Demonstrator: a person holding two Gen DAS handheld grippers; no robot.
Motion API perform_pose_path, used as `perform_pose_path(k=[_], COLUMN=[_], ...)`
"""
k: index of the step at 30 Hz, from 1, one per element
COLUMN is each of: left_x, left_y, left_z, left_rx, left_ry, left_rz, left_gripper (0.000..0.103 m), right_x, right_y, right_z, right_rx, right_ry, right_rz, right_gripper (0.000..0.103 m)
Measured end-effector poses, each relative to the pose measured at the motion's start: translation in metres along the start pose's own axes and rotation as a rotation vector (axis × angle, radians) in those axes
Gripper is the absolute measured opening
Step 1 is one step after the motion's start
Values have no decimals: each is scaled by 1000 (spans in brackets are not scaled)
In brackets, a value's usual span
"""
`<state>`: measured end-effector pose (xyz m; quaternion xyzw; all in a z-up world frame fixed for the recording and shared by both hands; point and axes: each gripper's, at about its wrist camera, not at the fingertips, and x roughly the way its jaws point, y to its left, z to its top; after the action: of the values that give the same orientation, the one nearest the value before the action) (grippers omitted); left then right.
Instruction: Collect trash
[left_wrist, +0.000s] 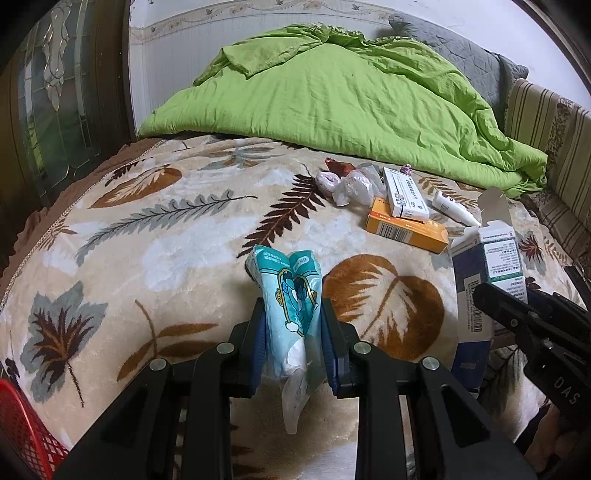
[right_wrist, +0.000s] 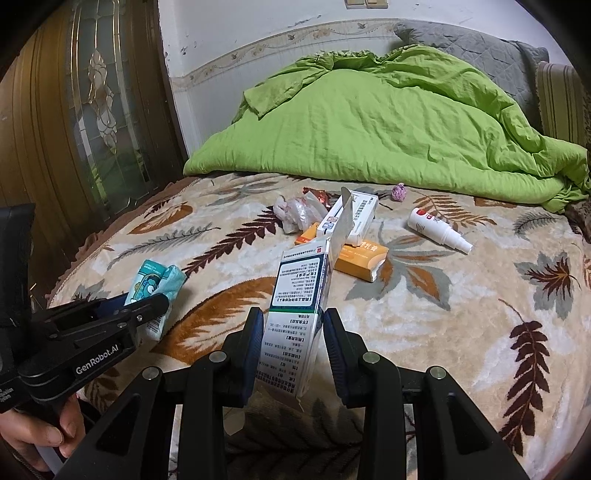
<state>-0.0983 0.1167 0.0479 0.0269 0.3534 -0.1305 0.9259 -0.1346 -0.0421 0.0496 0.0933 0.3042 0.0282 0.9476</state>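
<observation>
Both grippers' fingers clamp trash, left (left_wrist: 291, 332) a tissue pack (left_wrist: 286, 284), right (right_wrist: 291, 343) a carton (right_wrist: 299, 291), over open blanket (left_wrist: 166, 240).

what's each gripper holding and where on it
Left gripper pinches the teal tissue pack near its lower end; right gripper clamps the open medicine box around its lower half.

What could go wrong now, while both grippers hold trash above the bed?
1. The left gripper pinches a soft tissue pack; its loose plastic tail hangs below, so it may slip out.
2. The right gripper holds an open box whose raised flap could catch on something.
3. Only a corner of the red basket shows, so a drop could miss it.
</observation>
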Motion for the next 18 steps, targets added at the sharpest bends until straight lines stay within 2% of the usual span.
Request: perform_pose_path(k=[18], left_x=[-6], left_y=[-3], left_z=[0], left_rx=[26], left_ry=[-26], left_rz=[8], left_gripper=[26], right_x=[-13], right_y=[0], right_z=[0], right_rx=[61], right_ry=[24], right_rz=[39], right_gripper=[36])
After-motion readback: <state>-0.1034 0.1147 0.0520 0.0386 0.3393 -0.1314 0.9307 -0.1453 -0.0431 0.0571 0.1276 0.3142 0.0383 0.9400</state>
